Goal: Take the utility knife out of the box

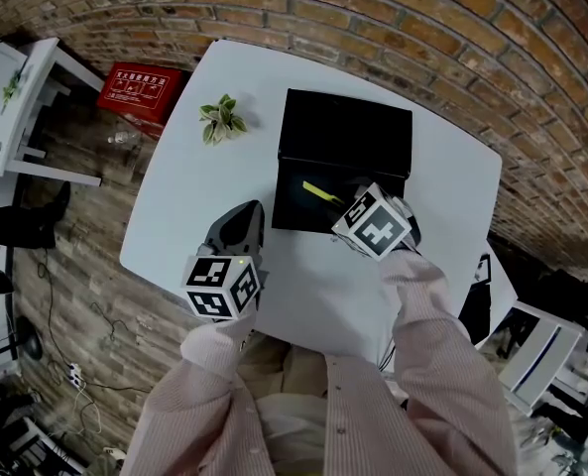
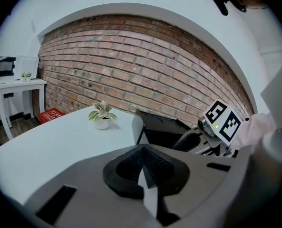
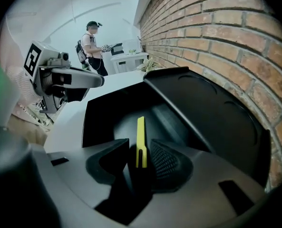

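A black box (image 1: 343, 132) lies open on the white table (image 1: 194, 206), its lid folded back toward the brick wall. Inside lies the yellow utility knife (image 1: 320, 192). My right gripper (image 1: 351, 206) dips into the box from its near edge. In the right gripper view the knife (image 3: 141, 137) runs lengthwise between the jaws of the right gripper (image 3: 140, 160), with a dark gap beside it, so the gripper is open. My left gripper (image 1: 244, 216) rests over the table left of the box, its jaws shut on nothing (image 2: 143, 163).
A small potted plant (image 1: 221, 119) stands on the table left of the box. A red case (image 1: 140, 92) lies on the floor by the wall, near a white side table (image 1: 16, 102). A person (image 3: 92, 46) stands far off in the right gripper view.
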`<move>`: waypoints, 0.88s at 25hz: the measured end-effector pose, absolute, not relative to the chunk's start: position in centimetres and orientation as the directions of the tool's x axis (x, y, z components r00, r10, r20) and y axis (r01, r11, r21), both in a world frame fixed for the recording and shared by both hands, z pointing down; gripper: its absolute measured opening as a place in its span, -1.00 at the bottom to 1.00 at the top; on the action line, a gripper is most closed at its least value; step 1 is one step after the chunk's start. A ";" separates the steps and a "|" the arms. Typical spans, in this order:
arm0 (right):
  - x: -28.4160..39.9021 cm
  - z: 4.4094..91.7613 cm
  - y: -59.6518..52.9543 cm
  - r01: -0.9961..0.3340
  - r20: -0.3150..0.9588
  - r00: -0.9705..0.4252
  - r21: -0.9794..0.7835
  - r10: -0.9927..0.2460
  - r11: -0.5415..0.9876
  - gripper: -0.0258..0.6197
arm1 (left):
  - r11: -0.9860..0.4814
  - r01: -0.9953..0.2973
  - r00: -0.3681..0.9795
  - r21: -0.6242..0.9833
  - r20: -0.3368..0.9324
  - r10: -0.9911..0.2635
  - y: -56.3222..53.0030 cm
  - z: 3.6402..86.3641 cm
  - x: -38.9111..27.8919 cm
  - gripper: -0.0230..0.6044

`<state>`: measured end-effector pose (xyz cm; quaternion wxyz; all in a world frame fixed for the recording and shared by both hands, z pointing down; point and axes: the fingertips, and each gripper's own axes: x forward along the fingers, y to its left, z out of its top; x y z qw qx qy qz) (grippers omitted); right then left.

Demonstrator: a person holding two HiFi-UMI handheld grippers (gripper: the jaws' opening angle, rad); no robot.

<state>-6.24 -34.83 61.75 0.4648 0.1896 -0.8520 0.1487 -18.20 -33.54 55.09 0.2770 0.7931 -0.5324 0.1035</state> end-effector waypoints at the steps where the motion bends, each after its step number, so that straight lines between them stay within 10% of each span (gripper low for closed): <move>1: -6.2 61.8 -34.7 -0.457 0.855 -0.487 -0.076 -0.178 0.886 -0.48 | -0.279 -0.902 0.411 0.329 0.460 -0.787 -33.5 55.1 -18.2 -0.95; 22: -6.0 61.8 -34.7 -0.461 0.872 -0.438 -0.010 -0.218 0.887 -0.71 | -0.290 -0.897 0.422 0.334 0.448 -0.788 -32.9 54.5 -18.5 -0.95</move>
